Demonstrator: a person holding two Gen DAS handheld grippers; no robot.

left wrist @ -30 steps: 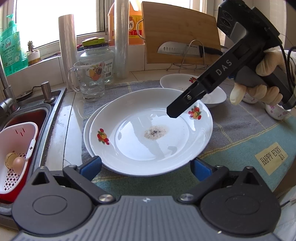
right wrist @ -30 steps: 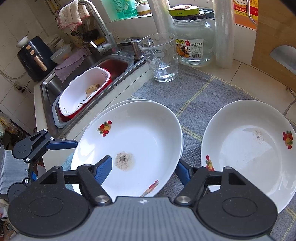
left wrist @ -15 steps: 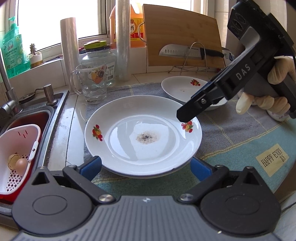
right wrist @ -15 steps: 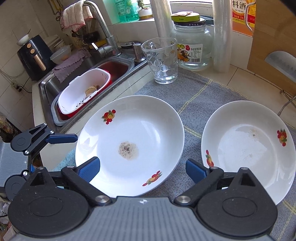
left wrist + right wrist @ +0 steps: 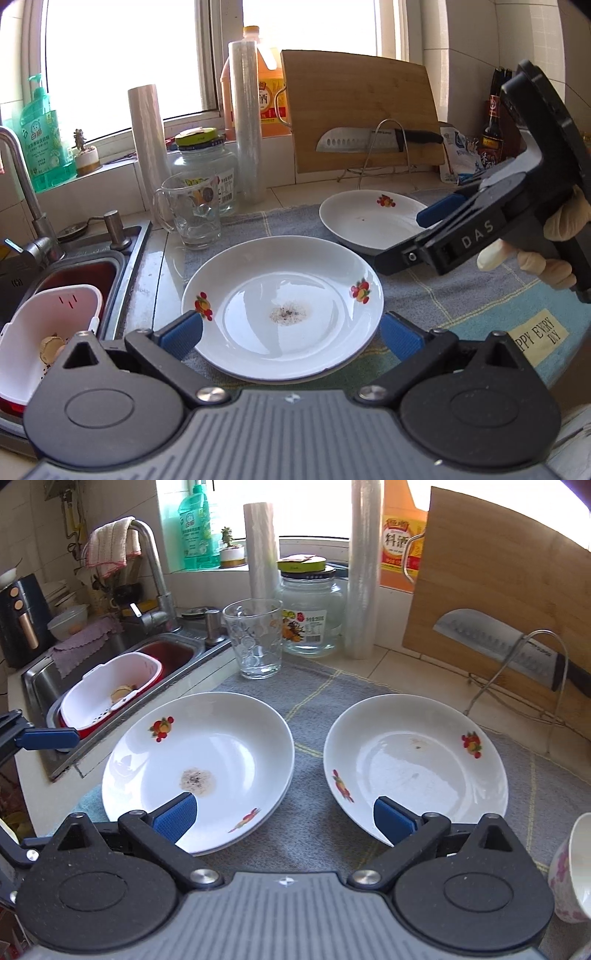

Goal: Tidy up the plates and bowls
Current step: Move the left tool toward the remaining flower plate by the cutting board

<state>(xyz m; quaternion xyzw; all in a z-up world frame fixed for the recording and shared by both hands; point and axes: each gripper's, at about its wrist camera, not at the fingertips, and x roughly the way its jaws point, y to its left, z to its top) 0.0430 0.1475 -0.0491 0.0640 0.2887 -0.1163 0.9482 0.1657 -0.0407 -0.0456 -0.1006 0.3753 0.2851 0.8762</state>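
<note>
A stack of two white fruit-print plates (image 5: 284,306) with a dark crumb stain lies on the grey mat near the sink; it also shows in the right wrist view (image 5: 199,768). A second single white plate (image 5: 369,221) lies farther right, also seen in the right wrist view (image 5: 413,760). My left gripper (image 5: 291,334) is open and empty just in front of the stack. My right gripper (image 5: 284,816) is open and empty, held above the mat between the stack and the single plate. It shows in the left wrist view (image 5: 413,238), beside the single plate. A floral bowl (image 5: 572,871) sits at the right edge.
A glass mug (image 5: 188,210), a jar (image 5: 207,166) and two film rolls (image 5: 247,118) stand behind the plates. A cutting board (image 5: 358,107) and a knife (image 5: 369,142) lean at the back. The sink (image 5: 74,266) with a white strainer basket (image 5: 40,332) lies left.
Both grippers have drawn back and up from the plates. The right gripper has opened wider and shifted right, away from the stack. The top plate now sits squarely on the one beneath.
</note>
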